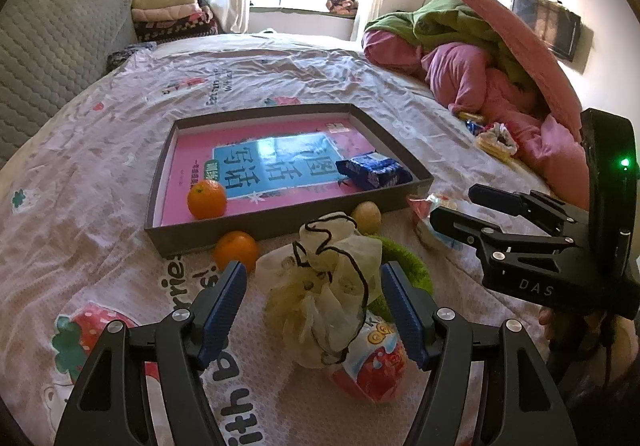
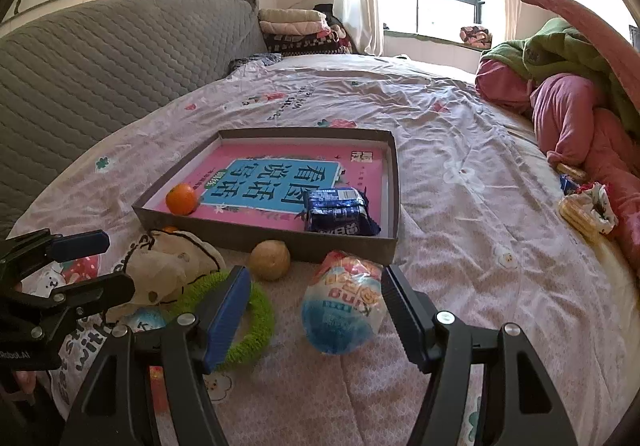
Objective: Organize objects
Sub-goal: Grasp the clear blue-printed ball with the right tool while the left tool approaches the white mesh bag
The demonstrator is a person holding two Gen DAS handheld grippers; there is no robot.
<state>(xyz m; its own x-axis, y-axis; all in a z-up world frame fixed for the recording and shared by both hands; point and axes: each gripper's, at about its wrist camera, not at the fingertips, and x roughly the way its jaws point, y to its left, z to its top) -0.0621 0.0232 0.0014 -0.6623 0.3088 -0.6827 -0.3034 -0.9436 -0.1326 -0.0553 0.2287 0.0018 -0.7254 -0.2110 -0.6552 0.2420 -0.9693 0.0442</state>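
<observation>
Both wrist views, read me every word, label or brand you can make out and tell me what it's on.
"DAS": right gripper body.
"RobotAI", partly cut off: left gripper body.
"看图说话写话", upside down: pink book in tray.
"with", "rries": bedsheet.
Blue packet, snack bag: unreadable.

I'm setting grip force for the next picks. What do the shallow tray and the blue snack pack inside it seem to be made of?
The tray looks like matte grey cardboard: thin, straight folded walls with pale inner faces. The blue snack pack looks like glossy plastic or foil film: crinkled, with bright glints and a serrated sealed end. Which of the two it is, I can't tell.
</observation>
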